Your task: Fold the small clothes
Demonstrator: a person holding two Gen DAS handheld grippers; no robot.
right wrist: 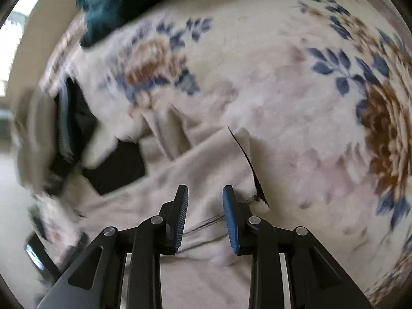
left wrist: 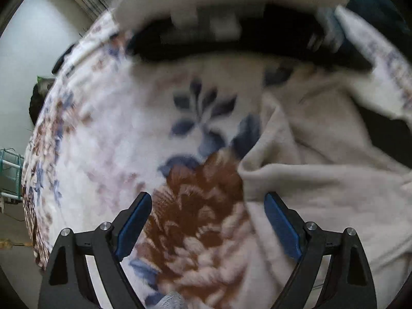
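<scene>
One beige garment (left wrist: 322, 193) is what I'm working on, and it's lying rumpled on a floral blanket (left wrist: 108, 134), off to the right side in my left wrist view with a folded edge poking toward the middle. In the right wrist view the same garment (right wrist: 180, 170) runs under the fingers, its edge ending just right of them. My left gripper (left wrist: 208, 221) is spread wide over the brown flower print with nothing between the fingers. My right gripper (right wrist: 206, 213) sits at a narrower gap, hovering right over the beige fabric, not pinching it as far as I can see. Both views are pretty blurry. There's a dark teal cloth (right wrist: 108, 2) at the far edge of the blanket.
</scene>
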